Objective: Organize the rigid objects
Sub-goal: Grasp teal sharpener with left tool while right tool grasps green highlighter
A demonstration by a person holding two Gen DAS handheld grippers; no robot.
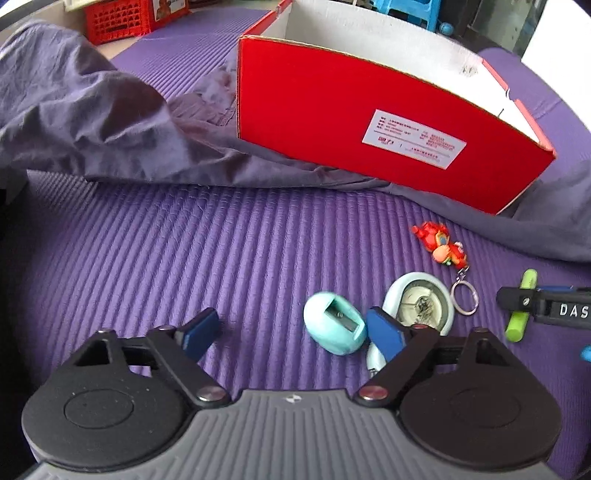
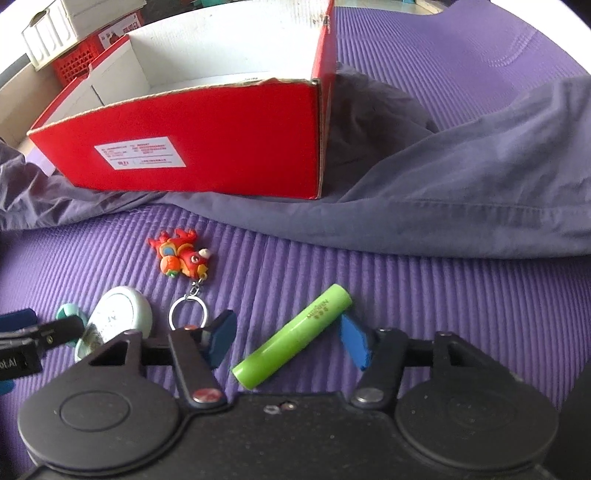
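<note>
A red shoebox (image 1: 388, 122) with a white inside stands open on grey cloth; it also shows in the right wrist view (image 2: 207, 147). My left gripper (image 1: 291, 332) is open low over the purple mat, with a teal egg-shaped sharpener (image 1: 334, 323) just inside its right finger. A round pale-blue case (image 1: 421, 301) and a red toy keychain (image 1: 441, 249) lie beyond. My right gripper (image 2: 290, 338) is open, its fingers on either side of a green battery (image 2: 293, 336) that lies slantwise on the mat. The keychain (image 2: 183, 258) and round case (image 2: 120, 314) lie to its left.
Rumpled grey cloth (image 1: 92, 122) lies under and around the box and stretches right (image 2: 461, 192). A red crate (image 1: 118, 18) and a white box (image 2: 74, 22) stand at the back. The ribbed purple mat (image 1: 184, 240) covers the surface.
</note>
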